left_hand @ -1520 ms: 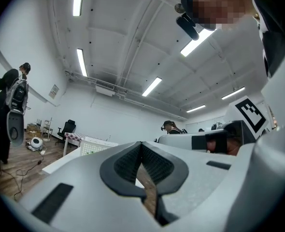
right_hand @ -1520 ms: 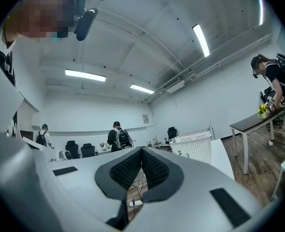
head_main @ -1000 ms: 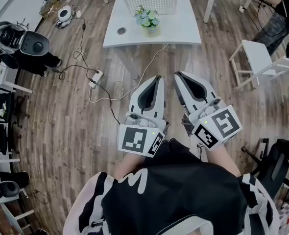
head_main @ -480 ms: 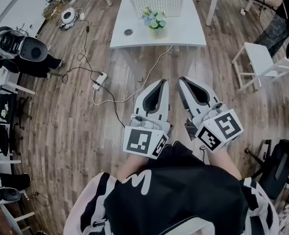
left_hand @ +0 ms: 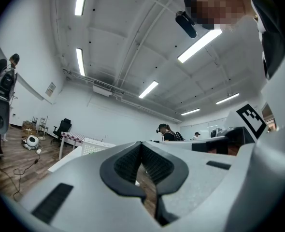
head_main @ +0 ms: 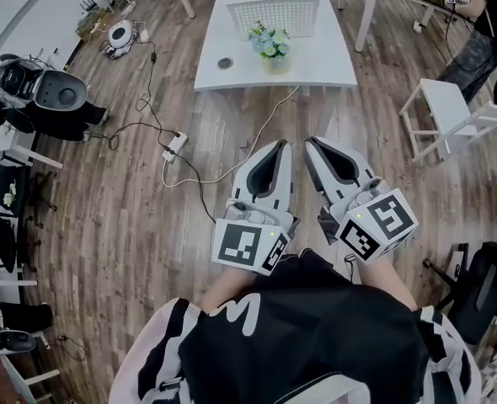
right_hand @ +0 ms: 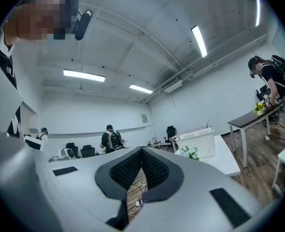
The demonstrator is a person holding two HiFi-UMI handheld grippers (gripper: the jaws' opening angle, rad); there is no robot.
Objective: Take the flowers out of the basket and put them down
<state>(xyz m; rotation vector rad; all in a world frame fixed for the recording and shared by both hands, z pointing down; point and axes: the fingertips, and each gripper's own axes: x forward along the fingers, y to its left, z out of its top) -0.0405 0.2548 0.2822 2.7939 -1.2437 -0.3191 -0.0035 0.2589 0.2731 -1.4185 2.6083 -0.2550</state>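
A small bunch of pale blue and white flowers [head_main: 269,44] stands on a white table [head_main: 316,57], just in front of a white lattice basket [head_main: 272,2]. Both grippers are held side by side over the wooden floor, well short of the table and pointing toward it. My left gripper [head_main: 275,146] is shut with nothing in it, its pads meeting at the tip [left_hand: 141,146]. Beside it my right gripper [head_main: 313,143] is also shut and empty [right_hand: 142,152]. The right gripper view shows the flowers [right_hand: 190,152] and the basket [right_hand: 200,140] ahead to the right.
A power strip [head_main: 175,144] with cables lies on the floor left of the grippers. A white stool [head_main: 444,101] stands at the right. Black chairs and equipment [head_main: 38,91] line the left side. A person [head_main: 476,7] works at another table, far right.
In the head view the table, basket and flowers have slid lower and come a little nearer. Both grippers stay shut, side by side.
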